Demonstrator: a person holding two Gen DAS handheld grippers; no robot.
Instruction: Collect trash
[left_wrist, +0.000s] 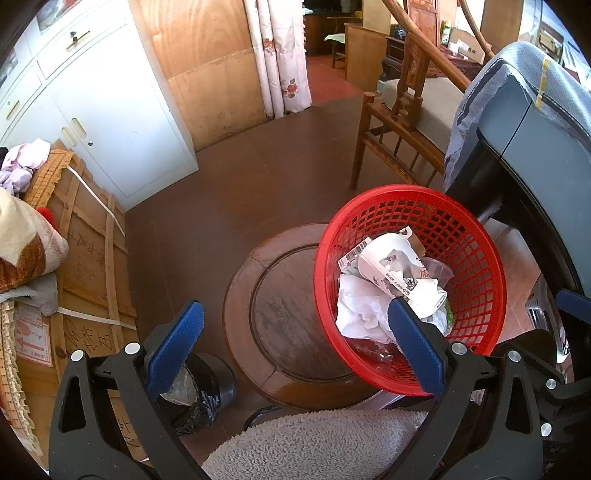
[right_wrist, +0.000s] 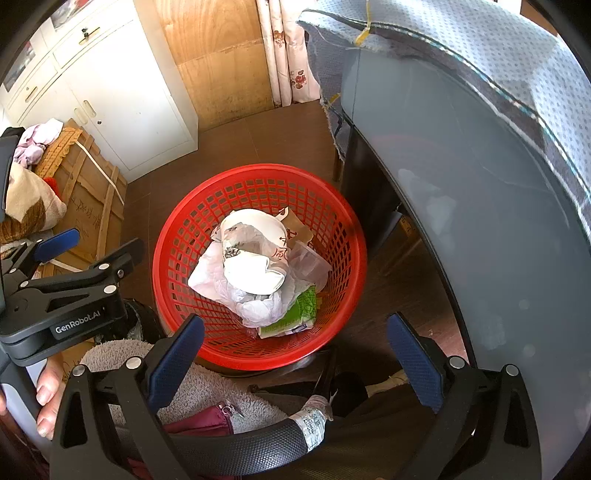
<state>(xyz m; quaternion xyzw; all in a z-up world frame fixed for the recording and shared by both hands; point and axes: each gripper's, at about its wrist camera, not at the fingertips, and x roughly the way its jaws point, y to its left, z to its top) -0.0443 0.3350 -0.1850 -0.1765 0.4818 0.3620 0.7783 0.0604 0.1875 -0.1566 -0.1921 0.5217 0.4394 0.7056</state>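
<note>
Right wrist view looks down into the red basket, which holds the trash: a crumpled paper cup, white plastic wrap, a clear plastic cup and a green packet. The right gripper hangs just in front of the basket's near rim, its blue pads wide apart and holding nothing. In the left wrist view the basket sits tilted, overhanging the edge of a round wooden stool, and the left gripper is likewise spread and empty, one finger in front of the basket's near wall; whether it touches, I cannot tell. That perch looks like the main risk: a nudge on the rim could tip the basket off the stool and spill the load onto the floor. Left of the basket, lower down, a black-lined bin looks like the likely destination; a clumsy lift by the mesh could slip or shed the loose wrap.
</note>
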